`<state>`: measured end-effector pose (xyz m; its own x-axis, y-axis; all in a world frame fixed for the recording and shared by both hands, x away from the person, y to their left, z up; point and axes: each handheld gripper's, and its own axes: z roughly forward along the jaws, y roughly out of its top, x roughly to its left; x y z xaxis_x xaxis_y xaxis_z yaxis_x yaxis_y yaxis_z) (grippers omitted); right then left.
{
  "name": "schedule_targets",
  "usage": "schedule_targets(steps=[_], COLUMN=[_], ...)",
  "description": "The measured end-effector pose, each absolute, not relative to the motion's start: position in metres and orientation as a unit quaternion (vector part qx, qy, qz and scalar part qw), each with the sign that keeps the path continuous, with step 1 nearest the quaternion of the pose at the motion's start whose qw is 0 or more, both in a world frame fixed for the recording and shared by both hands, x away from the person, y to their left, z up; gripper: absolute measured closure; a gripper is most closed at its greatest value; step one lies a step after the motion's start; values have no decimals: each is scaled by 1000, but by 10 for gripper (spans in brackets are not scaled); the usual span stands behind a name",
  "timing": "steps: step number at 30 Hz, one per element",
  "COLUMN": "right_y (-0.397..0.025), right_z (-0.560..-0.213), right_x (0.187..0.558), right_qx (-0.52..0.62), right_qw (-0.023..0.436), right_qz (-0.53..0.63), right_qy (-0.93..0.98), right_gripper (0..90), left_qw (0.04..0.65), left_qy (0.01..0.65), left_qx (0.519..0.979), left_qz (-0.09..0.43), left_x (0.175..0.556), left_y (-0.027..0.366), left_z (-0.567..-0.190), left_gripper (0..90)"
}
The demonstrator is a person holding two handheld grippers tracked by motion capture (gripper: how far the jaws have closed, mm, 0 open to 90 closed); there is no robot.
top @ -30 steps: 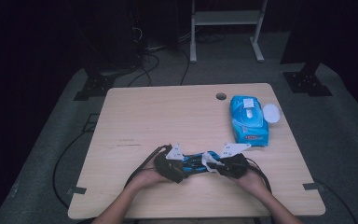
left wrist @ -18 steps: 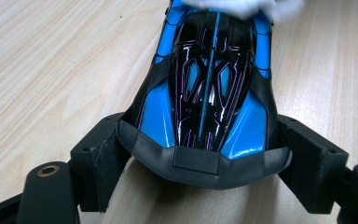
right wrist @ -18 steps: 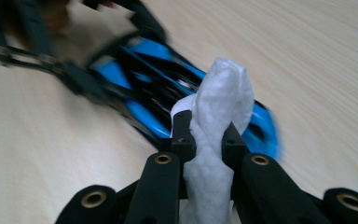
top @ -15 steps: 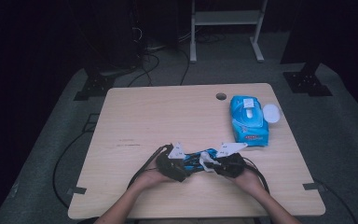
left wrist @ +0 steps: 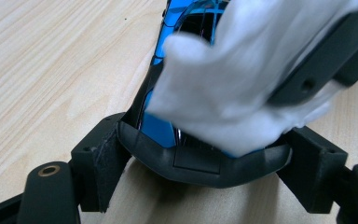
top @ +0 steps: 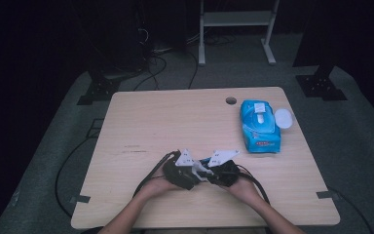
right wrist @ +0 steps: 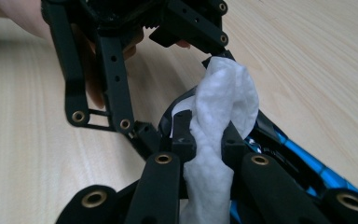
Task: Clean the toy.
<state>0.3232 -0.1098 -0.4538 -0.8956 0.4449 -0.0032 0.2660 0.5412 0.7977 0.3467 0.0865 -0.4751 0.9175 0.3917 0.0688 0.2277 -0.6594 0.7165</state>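
Since the earlier frames the two grippers have drawn closer together near the front edge of the desk, and the blue object between them is now nearly covered from above; the wipes pack has not moved.

The light wooden desk stands on grey carpet in a dark room, with black cables trailing on the floor to the left and behind, and a white metal stand at the back. A round cable hole sits near the desk's rear edge.

The left gripper is closed on the shiny blue and black sunglasses; in the left gripper view its jaws clamp the black frame from either side, just above the desk. The right gripper has its jaws shut tight on a crumpled white wet wipe, and that wipe presses against the blue lens of the sunglasses. In the right gripper view the wipe bulges out past the jaw tips, with the left gripper just behind it.

Towards the right edge lies a blue plastic pack of wet wipes, flat on the desk, its white round lid flipped open to the right.
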Motion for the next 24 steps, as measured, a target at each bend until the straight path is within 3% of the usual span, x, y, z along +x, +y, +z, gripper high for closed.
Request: schedule_targets(steps=[7,14,24], right_y=[-128,-179,-193], right_z=[-452,-459,-462], right_x=[327,333,340], right_qx=[221,279,302], right_qw=[114,141,147], right_qz=[431,418,404], right_qy=[868,853,851], right_gripper=[810,810,810], left_qw=[377,376,376], left_qy=[172,168,165], left_qx=[904,905,905], left_qz=[108,110,109], left_x=[347,347,348], left_y=[87,87,88], left_z=[-475,-475,-475], left_gripper=[228,228,228])
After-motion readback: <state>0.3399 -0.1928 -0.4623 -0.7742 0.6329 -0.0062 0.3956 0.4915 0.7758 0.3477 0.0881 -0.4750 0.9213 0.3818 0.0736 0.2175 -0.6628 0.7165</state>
